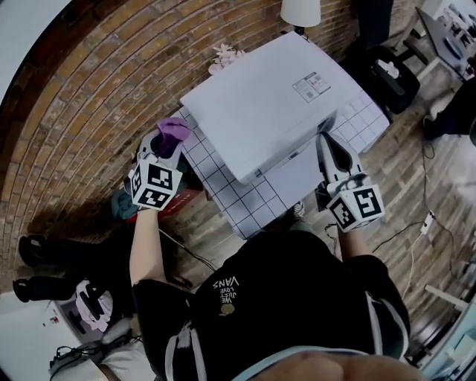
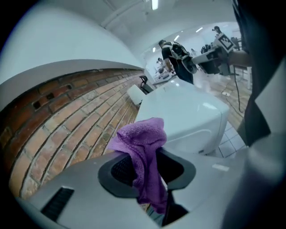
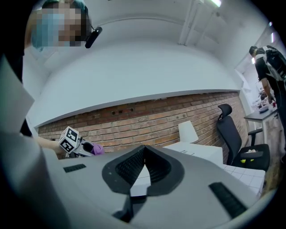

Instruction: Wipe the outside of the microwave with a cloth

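A white microwave (image 1: pixel 264 108) stands on a tiled table (image 1: pixel 256 201) against a brick wall; it also shows as the white microwave (image 2: pixel 187 116) and the white microwave (image 3: pixel 201 152). My left gripper (image 1: pixel 167 141) is shut on a purple cloth (image 1: pixel 173 132), held off the microwave's left side. The purple cloth (image 2: pixel 145 152) hangs between the jaws, apart from the casing. My right gripper (image 1: pixel 331 152) sits by the microwave's front right corner, jaws shut with nothing between them (image 3: pixel 143 167). From the right gripper view I see the left gripper (image 3: pixel 71 141) with the cloth (image 3: pixel 96 149).
A brick wall (image 1: pixel 97 97) runs behind and to the left. A lamp (image 1: pixel 300 11) and a black office chair (image 1: pixel 387 71) stand beyond the table. A teal item (image 1: pixel 123 205) and cables lie on the wooden floor. People stand in the distance (image 2: pixel 172 56).
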Action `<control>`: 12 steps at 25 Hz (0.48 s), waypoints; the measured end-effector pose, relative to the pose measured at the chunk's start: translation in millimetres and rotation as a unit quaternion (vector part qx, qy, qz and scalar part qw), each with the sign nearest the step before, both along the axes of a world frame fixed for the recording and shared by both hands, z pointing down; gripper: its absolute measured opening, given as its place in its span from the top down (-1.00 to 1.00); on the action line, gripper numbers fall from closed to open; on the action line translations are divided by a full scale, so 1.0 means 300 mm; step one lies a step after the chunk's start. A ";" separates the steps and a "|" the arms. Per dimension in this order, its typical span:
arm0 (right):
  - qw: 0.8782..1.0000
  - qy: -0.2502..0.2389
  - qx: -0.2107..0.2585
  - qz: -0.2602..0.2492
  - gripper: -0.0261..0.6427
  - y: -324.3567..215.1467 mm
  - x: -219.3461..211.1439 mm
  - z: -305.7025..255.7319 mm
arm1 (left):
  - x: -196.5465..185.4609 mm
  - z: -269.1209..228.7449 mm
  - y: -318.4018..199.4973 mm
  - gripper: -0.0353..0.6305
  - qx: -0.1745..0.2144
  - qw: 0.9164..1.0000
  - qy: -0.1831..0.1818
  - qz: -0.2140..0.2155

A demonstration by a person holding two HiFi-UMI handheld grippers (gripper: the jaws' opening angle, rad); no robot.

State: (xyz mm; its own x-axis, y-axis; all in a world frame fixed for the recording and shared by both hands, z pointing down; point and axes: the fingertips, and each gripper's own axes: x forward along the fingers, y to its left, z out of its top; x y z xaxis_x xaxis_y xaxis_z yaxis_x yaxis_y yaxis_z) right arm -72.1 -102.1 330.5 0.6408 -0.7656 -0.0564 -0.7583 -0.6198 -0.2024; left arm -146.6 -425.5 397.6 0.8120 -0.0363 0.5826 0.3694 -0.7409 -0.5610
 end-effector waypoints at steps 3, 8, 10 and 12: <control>1.000 -0.007 0.003 -0.003 0.93 0.012 0.035 0.017 | 0.063 0.017 -0.020 0.50 0.039 0.998 -0.049 0.004; 1.000 -0.015 0.011 -0.011 0.92 0.024 0.078 0.047 | 0.165 0.039 -0.051 0.51 0.097 0.989 -0.113 0.013; 1.000 -0.018 0.012 -0.011 0.92 0.033 0.103 0.042 | 0.210 0.054 -0.049 0.50 0.116 0.984 -0.136 0.020; 1.000 -0.019 0.014 -0.009 0.93 0.052 0.130 0.042 | 0.247 0.070 -0.041 0.51 0.132 0.978 -0.160 0.026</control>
